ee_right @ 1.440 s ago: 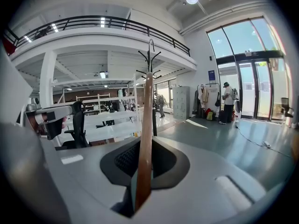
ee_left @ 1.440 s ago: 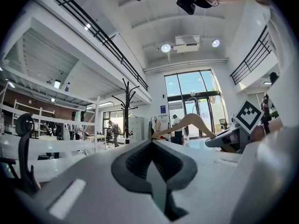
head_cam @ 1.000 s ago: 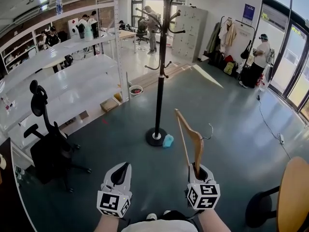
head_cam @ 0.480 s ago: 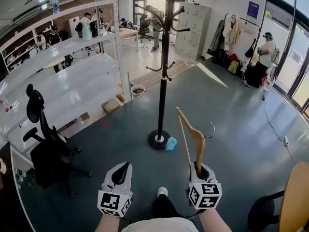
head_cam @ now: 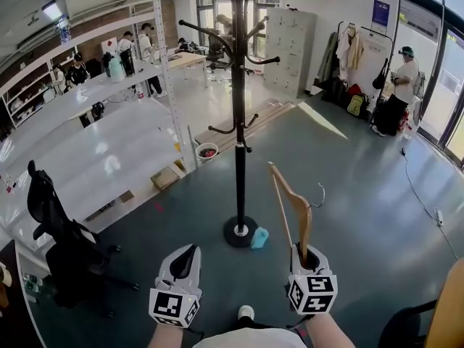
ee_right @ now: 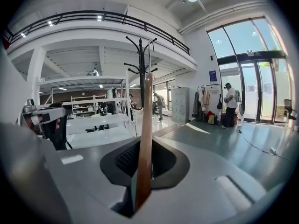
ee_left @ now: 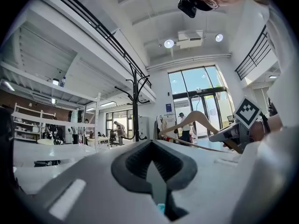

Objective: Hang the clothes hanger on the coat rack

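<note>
Coat rack (head_cam: pixel 239 122): black pole with curved hooks, upright on a round base.
Clothes hanger (head_cam: pixel 293 201): wooden with a wire hook, standing upright on the near side of the coat rack and to its right, apart from it.
Right gripper (head_cam: pixel 303 252): jaws clamped on the lower end of the clothes hanger.
Left gripper (head_cam: pixel 185 256): jaws together, nothing between them, near-left of the coat rack.
Light-blue object (head_cam: pixel 259 238): on the floor just beside the coat rack's base.

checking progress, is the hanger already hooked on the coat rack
No, the hanger stands upright in the right claw, well apart from the coat rack.
</note>
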The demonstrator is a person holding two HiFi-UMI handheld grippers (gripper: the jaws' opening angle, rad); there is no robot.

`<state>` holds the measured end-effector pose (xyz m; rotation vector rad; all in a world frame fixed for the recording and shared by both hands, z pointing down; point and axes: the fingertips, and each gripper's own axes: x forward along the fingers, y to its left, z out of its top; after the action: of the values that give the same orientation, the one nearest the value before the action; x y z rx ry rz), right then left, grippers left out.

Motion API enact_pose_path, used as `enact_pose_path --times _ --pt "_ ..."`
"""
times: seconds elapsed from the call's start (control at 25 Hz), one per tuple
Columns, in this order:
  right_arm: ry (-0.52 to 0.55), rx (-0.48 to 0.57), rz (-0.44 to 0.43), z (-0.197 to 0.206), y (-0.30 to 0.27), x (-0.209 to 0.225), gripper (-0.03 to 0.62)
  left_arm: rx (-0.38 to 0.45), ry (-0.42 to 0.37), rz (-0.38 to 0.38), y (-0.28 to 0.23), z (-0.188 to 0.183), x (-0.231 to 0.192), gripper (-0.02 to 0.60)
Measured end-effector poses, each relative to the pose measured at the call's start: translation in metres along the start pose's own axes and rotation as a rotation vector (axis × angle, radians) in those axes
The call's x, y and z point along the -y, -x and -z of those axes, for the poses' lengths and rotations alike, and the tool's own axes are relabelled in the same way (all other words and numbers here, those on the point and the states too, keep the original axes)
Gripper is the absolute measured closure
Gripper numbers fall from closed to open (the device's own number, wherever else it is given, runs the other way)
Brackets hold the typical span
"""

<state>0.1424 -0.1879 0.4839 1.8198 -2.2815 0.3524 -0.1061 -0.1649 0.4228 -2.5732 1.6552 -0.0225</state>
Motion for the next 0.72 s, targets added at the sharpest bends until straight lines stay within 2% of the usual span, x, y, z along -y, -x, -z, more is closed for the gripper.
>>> enact_pose_path --times 0.12,0.48,0.72 --pt "0.008 0.011 -0.002 -0.015 -0.03 0.018 0.537 0.014 0.003 -0.01 -0.035 -0.001 -0.007 0.581" --pt "0.017 0.022 -0.011 -0.046 -0.102 0.047 0.537 -0.017 -0.009 0.002 -0.107 0.007 -0.02 0.581" --pt "0.027 0.031 0.002 -0.069 -0.146 0.055 0.537 0.003 -0.022 0.039 -0.157 -0.001 -0.035 0.581"
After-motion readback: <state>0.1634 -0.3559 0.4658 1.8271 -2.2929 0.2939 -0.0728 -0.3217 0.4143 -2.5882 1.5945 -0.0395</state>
